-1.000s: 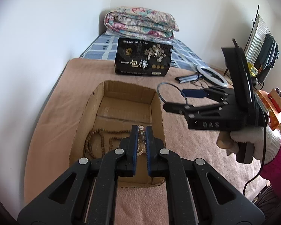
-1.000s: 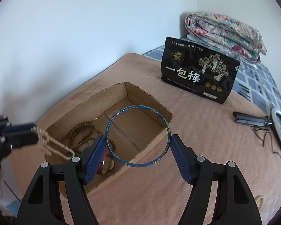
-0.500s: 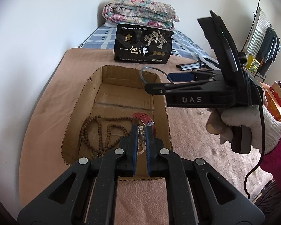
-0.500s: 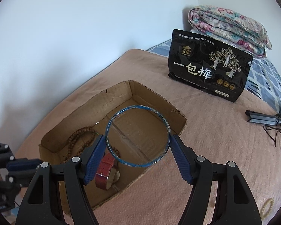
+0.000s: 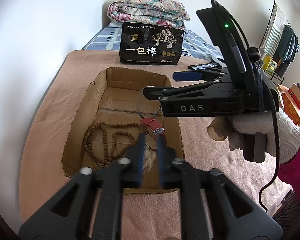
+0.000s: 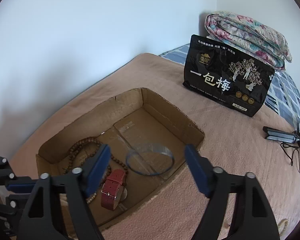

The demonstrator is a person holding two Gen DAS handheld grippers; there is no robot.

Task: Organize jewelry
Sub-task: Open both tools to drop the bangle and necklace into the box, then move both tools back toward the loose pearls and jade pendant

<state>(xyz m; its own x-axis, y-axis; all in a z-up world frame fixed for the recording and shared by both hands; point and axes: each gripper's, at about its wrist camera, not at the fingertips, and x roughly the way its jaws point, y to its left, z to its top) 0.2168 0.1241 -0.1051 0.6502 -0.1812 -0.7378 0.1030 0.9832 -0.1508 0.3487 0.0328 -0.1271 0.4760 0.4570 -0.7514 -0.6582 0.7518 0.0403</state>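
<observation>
Cardboard box is sitting on the pink blanket in the left wrist view, and the left gripper is hanging over its near end. Its jaws are standing narrow, though blurred, with a pale beaded strand showing in the gap; I cannot tell whether the pads are pinching it or letting it go. To do this drop well, the strand should be going down onto bare cardboard beside the brown bead necklace, not on top of the red watch, so the pieces are not tangling. The right gripper is reaching in over the far half of the box, held by a white-gloved hand; a black snack bag is standing behind.

Fingers of the right gripper are standing wide apart in the right wrist view and holding nothing. The blue bangle is appearing blurred between and beyond them, inside the box; whether it is already resting on the floor I cannot tell. It is lying apart from the necklace and just beside the watch. Judging from this, opening wide and staying level over the box is the right way to be releasing it.
</observation>
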